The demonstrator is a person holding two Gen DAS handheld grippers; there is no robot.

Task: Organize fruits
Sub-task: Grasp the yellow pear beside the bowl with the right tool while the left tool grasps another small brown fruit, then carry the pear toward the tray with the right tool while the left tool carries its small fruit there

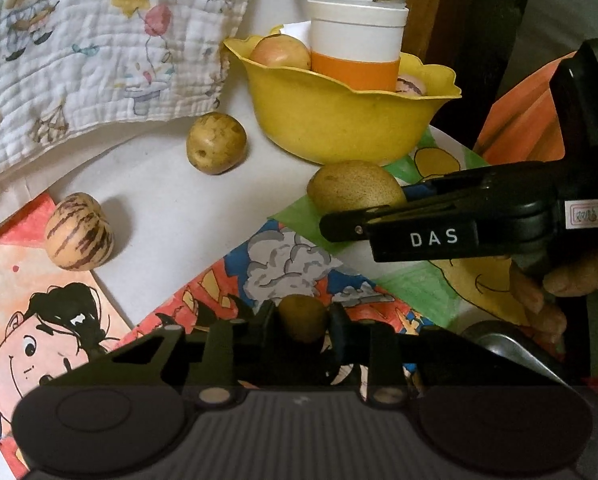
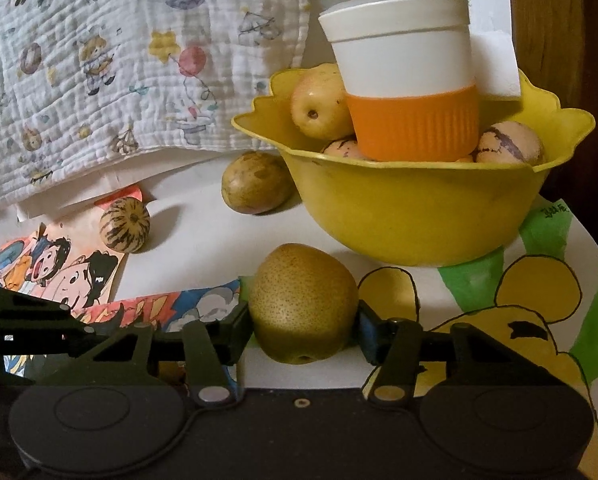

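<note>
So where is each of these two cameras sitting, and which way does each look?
Left wrist: on the left gripper, looking down along its fingers, shut on a small brown fruit; the right gripper and a hand show.
Right wrist: on the right gripper, clamping a pear.
Shared: yellow bowl, pear.

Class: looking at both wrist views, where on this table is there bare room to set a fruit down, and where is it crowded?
Free: the white tabletop bordered by the quilted cloth, the striped fruit, the spotted round fruit and the drawings. Crowded: the yellow bowl, filled by the orange-banded cup and fruit.
</note>
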